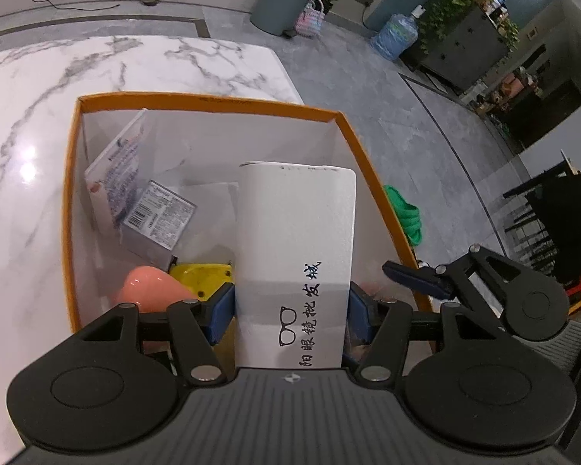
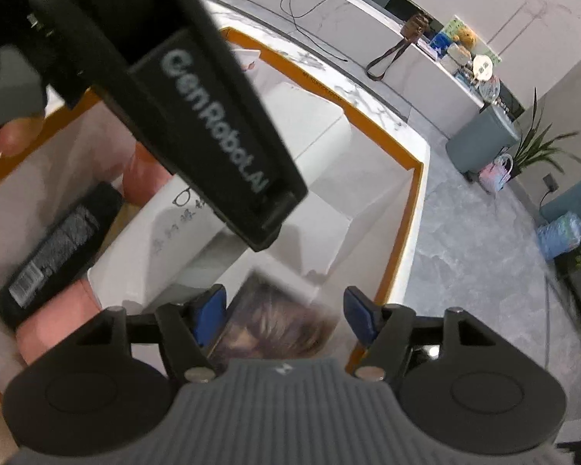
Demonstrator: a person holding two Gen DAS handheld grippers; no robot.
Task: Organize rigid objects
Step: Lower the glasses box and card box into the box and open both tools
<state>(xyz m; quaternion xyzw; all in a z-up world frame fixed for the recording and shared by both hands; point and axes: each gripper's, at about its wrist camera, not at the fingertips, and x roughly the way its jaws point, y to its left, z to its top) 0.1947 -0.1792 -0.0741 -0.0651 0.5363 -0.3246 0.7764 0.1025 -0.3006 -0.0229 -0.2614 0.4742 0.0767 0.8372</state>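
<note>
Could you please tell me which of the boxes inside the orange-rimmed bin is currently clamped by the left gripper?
The tall white box with the glasses drawing sits between the left gripper pads; the barcode box and printed box lie untouched.

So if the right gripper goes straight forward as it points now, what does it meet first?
Most likely the dark printed box lying between its open fingers inside the orange-rimmed box; depth is unclear.

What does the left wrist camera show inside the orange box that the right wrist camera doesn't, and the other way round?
Left wrist only: a yellow object, a barcoded white carton and a printed booklet.
Right wrist only: a black bottle and a dark picture card between the open right gripper.
Both: the orange box, and the white glasses case clamped by the left gripper.
</note>
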